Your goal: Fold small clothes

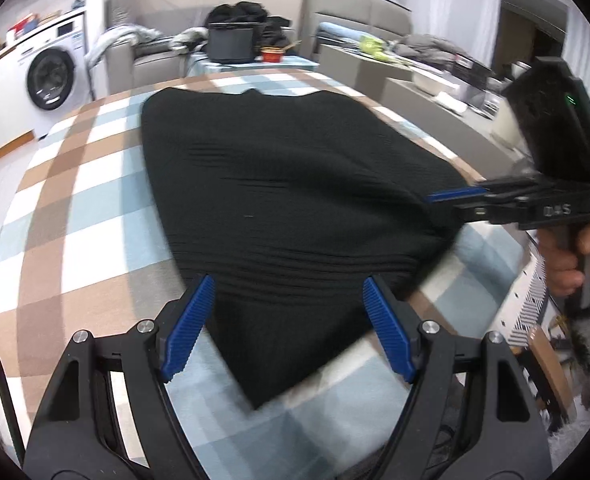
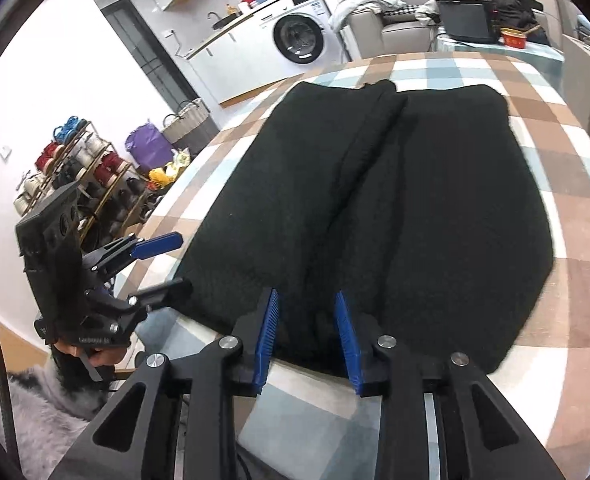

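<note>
black ribbed knit garment (image 2: 375, 208), near hem | left gripper (image 1: 289, 320) agape, empty | right gripper (image 2: 306, 336) part-open astride hem fold, unpinched | pinch both corners evenly

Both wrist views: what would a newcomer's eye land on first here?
First, the large black knitted garment spread flat across the blue, brown and white checked tablecloth, with a lengthwise fold ridge running down its middle. Next, the blue ribbed pads of the two hand-held grippers at its near hem: the left hand-held gripper wide open over a corner, the right hand-held gripper narrower, straddling the hem. Behind, a white washing machine stands out.
</note>
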Available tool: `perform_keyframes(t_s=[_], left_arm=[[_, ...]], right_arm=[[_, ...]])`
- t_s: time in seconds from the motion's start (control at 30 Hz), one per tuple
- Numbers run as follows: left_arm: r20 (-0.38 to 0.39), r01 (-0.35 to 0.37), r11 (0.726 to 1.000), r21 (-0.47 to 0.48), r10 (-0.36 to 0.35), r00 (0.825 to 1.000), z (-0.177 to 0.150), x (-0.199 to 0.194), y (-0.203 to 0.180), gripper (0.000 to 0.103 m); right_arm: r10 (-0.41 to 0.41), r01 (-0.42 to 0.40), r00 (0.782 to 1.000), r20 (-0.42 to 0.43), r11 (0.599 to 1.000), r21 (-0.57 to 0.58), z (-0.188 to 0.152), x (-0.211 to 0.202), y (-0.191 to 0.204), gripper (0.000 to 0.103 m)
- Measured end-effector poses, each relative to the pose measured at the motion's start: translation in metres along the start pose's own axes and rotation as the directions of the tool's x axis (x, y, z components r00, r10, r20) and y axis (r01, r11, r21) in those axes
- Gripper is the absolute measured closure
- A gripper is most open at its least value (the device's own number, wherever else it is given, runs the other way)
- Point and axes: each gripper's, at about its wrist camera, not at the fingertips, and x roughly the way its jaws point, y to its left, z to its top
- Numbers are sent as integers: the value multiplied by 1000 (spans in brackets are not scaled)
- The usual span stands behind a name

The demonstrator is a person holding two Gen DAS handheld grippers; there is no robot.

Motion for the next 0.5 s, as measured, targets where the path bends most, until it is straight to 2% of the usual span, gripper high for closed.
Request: perform_keyframes(t_s=[0.13,0.2,0.23,0.37,0.47,0.5], left_arm=[[-27,16,997,78,-14,1000,-6,10,-20,28],[-37,19,994,108,-16,999,-9,14,-29,30],[-35,21,993,116,-17,999,-10,14,-31,33],[-32,37,991,129,-33,999,-10,11,-38,33],[-38,47,992,118,-43,998,-9,11,-36,33],[-42,54,992,112,-50,998,-7,11,-35,33]], right_arm=[[0,-1,1000,-29,999,-48,-1,18,4,73],[-29,26,998,-56,998,-65,0,32,4,89],[-4,0,998,-64,998,-61,1,34,5,96],[73,-74,997,-39,997,-19,4,17,8,97],[3,-3,996,-87,1000,8,-5,24,-3,97],[10,-7,994,-105,1000,28,-8,28,-9,97]])
